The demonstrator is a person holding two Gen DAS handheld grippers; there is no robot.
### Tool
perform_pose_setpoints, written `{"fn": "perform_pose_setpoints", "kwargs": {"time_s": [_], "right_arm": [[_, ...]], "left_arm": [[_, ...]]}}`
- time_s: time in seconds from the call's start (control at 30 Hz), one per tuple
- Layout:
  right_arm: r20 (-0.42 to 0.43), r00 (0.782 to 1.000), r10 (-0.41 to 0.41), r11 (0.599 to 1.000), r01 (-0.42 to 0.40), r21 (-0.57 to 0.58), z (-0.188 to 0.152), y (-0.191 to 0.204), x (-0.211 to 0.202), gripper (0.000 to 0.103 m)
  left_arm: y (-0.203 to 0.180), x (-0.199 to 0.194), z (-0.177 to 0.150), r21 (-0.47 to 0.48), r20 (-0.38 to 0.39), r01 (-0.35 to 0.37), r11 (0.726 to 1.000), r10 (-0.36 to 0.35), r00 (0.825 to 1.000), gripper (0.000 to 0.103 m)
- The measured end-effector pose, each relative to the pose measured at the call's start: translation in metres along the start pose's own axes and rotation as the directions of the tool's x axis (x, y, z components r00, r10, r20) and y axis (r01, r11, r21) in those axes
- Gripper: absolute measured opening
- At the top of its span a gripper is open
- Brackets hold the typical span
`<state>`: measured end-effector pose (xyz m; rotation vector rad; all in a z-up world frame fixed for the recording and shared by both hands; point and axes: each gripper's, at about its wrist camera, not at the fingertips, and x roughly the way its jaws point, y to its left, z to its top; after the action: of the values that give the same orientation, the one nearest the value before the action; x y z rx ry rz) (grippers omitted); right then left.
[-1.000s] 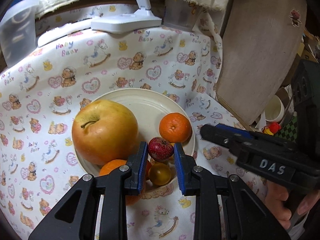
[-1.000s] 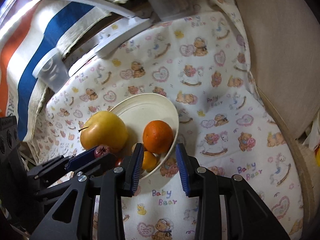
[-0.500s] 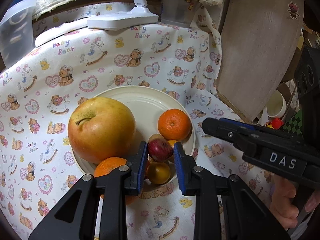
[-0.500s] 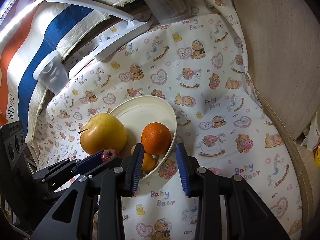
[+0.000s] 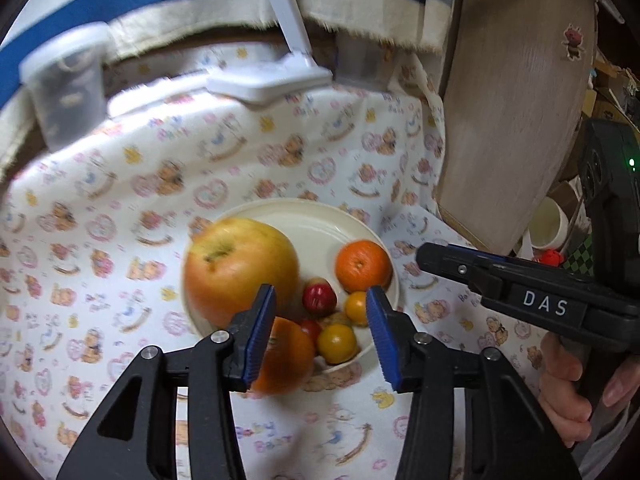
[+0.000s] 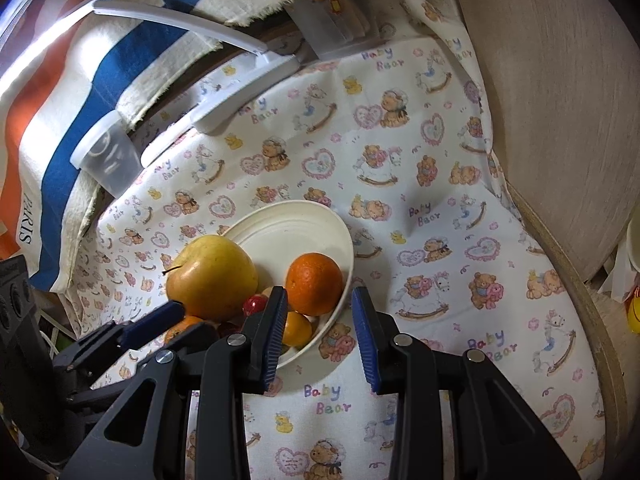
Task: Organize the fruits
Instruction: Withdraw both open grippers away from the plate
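cream plate (image 5: 304, 216) of fruit behind empty, just-parted left gripper (image 5: 320, 308); right gripper (image 6: 320, 312) narrow, empty.

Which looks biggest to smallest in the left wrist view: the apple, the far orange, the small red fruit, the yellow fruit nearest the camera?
1. apple, clearly largest.
2. far orange.
3. Small red fruit and yellow fruit look about alike; the yellow one is nearer the camera, so I won't rank them.

Bear-print tablecloth (image 6: 420, 208), white lamp (image 5: 280, 76)
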<state>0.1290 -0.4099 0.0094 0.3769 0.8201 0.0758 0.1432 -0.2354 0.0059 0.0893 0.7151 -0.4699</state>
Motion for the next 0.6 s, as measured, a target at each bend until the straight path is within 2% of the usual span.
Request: {"fn": "perform_pose_setpoints", "kwargs": {"time_s": [0.17,0.27,0.37,0.5,0.6], "right_arm": [[0.025,0.998,0.057,0.998,-0.056,-0.041,-0.005,0.017,-0.013,0.035],[0.079,0.995,0.055,0.994,-0.048,-0.094,-0.010,0.031,-0.023,0.035],[0.131,0.990,0.059,0.989,-0.040,-0.145,-0.016,0.044,-0.032,0.045],[0.194,0.979,0.057,0.979,-0.017,-0.201,-0.022,0.056,-0.040,0.048],[0.238,0.969,0.060,0.978,-0.010,-0.207,-0.026,0.060,-0.045,0.061]], "left_arm": [[0.008,-0.028,-0.002,0.017,0.101,-0.066,0.998,0.064,0.993,0.054],[0.016,-0.047,-0.006,0.010,0.155,-0.096,0.995,0.093,0.984,0.062],[0.025,-0.066,-0.010,0.002,0.220,-0.135,0.991,0.131,0.967,0.071],[0.037,-0.085,-0.016,-0.027,0.285,-0.158,0.987,0.159,0.945,0.088],[0.046,-0.095,-0.021,-0.058,0.315,-0.156,0.986,0.166,0.934,0.096]]}}
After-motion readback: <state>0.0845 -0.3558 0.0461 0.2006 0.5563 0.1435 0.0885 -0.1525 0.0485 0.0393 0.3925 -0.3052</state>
